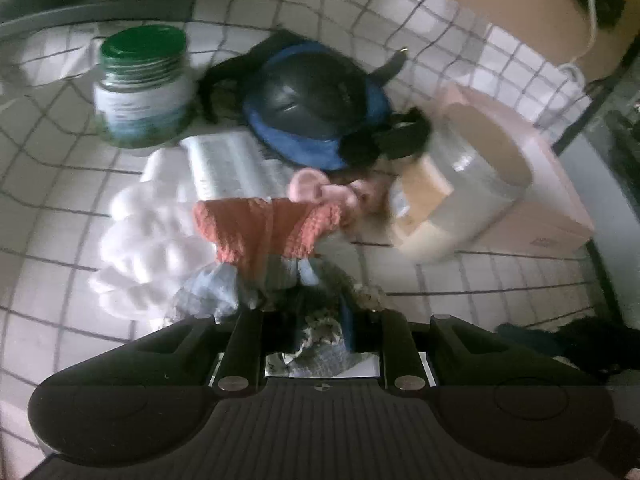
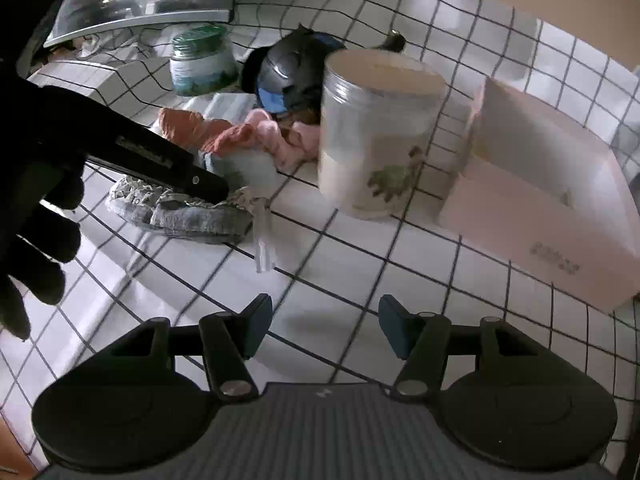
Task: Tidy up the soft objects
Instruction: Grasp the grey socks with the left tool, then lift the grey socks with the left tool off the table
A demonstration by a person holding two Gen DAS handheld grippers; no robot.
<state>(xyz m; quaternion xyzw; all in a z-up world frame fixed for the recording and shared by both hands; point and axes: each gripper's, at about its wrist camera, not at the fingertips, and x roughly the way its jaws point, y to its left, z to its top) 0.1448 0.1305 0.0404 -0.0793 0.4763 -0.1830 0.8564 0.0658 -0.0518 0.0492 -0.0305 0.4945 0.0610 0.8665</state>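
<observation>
A pile of soft items lies on the tiled cloth: an orange knit piece (image 1: 268, 228) (image 2: 208, 130), a pink cloth (image 1: 324, 190) (image 2: 280, 140), a light blue cloth (image 2: 240, 168) and a grey patterned pouch (image 2: 192, 212) with a frilled edge. My left gripper (image 1: 320, 328) is down on the grey pouch (image 1: 320, 344), its fingers closed on the fabric; it shows in the right wrist view (image 2: 208, 188) as a black arm reaching the pouch. My right gripper (image 2: 324, 328) is open and empty above bare tiles in front of the pile.
A green-lidded jar (image 1: 140, 88) (image 2: 200, 64), a large clear jar (image 2: 372, 136) (image 1: 452, 192), a pink open box (image 2: 552, 208), a dark helmet-like object on blue fabric (image 1: 316, 108), white bubble wrap (image 1: 152, 240) and a printed sheet (image 1: 236, 164) surround the pile.
</observation>
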